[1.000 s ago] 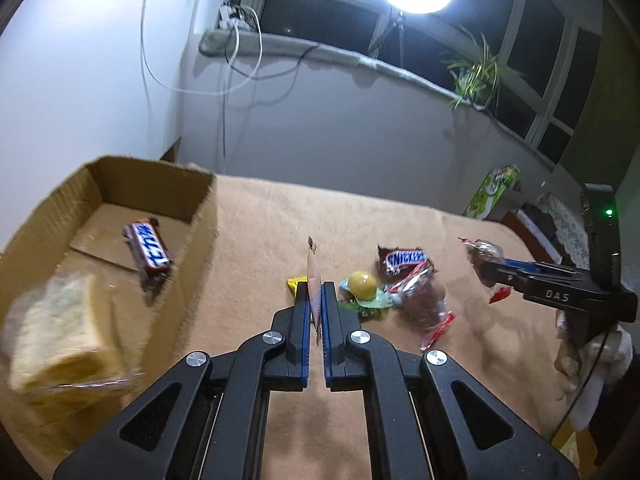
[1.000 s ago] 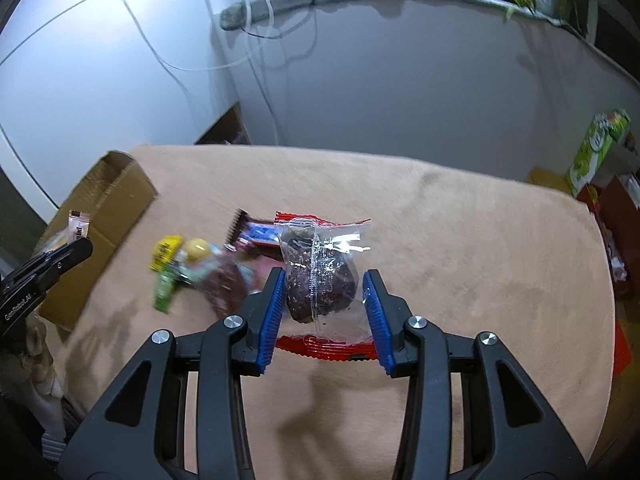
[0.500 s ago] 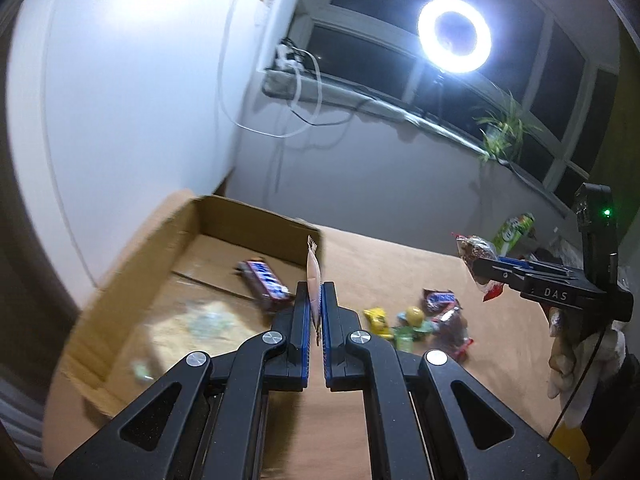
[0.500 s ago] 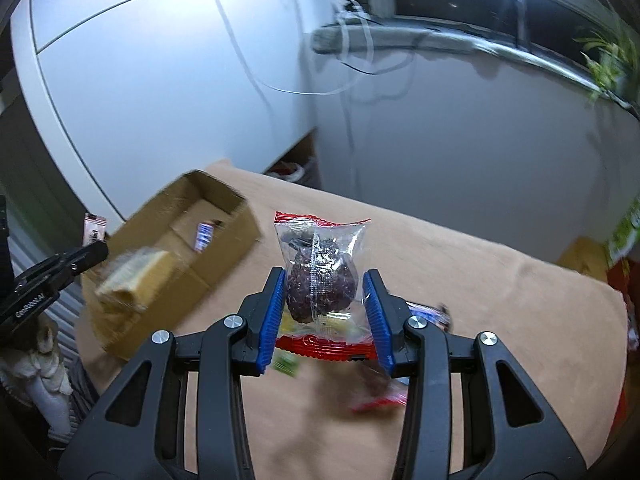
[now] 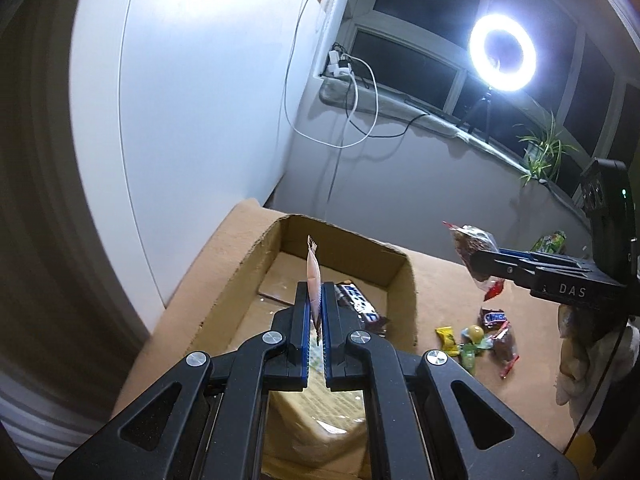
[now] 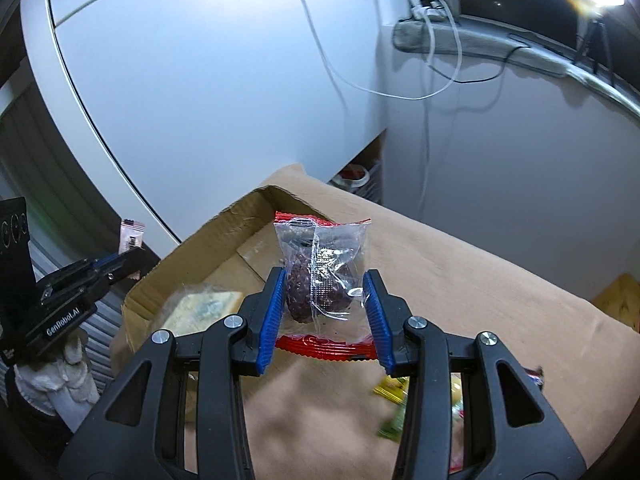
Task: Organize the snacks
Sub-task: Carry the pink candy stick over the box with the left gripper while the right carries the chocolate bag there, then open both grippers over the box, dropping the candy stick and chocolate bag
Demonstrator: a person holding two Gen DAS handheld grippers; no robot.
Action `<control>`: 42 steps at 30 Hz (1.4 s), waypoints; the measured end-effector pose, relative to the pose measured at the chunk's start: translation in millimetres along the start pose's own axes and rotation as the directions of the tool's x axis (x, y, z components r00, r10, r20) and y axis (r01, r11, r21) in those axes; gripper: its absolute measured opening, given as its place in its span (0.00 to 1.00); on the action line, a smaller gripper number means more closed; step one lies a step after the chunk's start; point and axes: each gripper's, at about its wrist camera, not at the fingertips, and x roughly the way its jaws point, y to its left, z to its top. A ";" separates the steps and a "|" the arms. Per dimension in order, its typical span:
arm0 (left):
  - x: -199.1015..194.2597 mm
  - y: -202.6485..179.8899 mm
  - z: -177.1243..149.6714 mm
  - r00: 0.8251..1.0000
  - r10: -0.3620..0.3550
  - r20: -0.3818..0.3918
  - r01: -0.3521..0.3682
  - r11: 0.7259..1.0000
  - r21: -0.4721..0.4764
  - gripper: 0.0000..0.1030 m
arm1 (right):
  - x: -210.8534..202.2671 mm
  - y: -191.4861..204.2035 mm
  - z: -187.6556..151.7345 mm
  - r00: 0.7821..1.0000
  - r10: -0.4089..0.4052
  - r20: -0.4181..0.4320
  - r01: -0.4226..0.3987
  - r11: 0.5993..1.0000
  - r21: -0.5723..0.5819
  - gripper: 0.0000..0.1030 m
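A thin pink foil sachet [image 5: 313, 280] stands edge-on, pinched in the left hand-held gripper [image 5: 315, 300] above the open brown cardboard box [image 5: 400, 264]. The right hand-held gripper [image 6: 326, 292] clamps a clear red-edged packet with a dark cake [image 6: 320, 276] over the tan counter [image 6: 460, 272] beside the box.

- Left tool [image 5: 315, 312]: black angular frame, blue finger pads, silver round screws, triangular cut-outs.
- Right tool [image 6: 326, 312]: matching black frame, ribbed blue pads, white "DAS" lettering, green indicator light.
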 end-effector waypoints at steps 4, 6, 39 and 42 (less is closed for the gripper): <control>8.9 7.5 2.4 1.000 -0.002 -0.018 0.002 1.000 -0.010 0.04 | 15.6 12.7 5.2 1.000 0.014 -0.022 -0.014 1.000 -0.008 0.40; 13.7 8.3 2.8 1.000 0.001 -0.027 -0.001 1.000 -0.006 0.04 | 22.7 15.8 7.0 0.999 0.018 -0.031 -0.019 1.000 -0.010 0.40; 22.6 6.9 -1.0 0.998 -0.013 -0.057 0.010 0.999 -0.046 0.28 | 20.7 21.2 8.9 1.000 -0.004 -0.022 0.003 0.999 -0.033 0.70; 15.1 -1.0 -1.1 0.999 -0.027 -0.046 0.025 0.999 -0.036 0.28 | 5.3 16.0 6.2 1.000 -0.011 -0.006 0.011 0.999 -0.031 0.70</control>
